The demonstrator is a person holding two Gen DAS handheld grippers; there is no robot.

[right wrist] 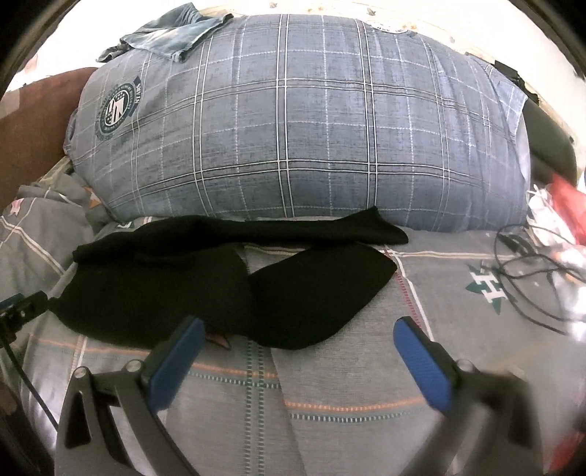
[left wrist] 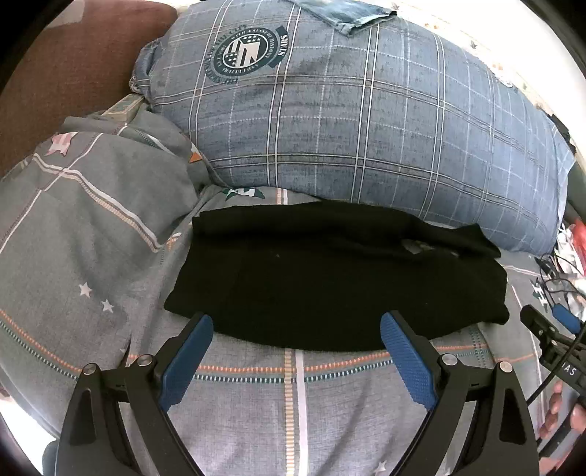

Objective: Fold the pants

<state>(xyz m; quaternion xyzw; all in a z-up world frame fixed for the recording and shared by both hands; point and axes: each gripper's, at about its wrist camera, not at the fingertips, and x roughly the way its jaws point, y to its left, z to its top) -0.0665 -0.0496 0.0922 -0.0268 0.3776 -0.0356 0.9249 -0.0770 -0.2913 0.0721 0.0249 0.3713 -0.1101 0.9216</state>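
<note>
Black pants lie folded in a flat bundle on the grey patterned bedsheet, in front of a big blue plaid pillow. In the right wrist view the pants show two leg ends lying apart at the right. My left gripper is open and empty, its blue pads just short of the pants' near edge. My right gripper is open and empty, over the near edge of the pants at their right part. The right gripper also shows at the right edge of the left wrist view.
A blue plaid pillow lies right behind the pants. A rumpled grey quilt is at the left. Cables and red-white packets lie at the right. Jeans rest on top of the pillow. A brown headboard stands far left.
</note>
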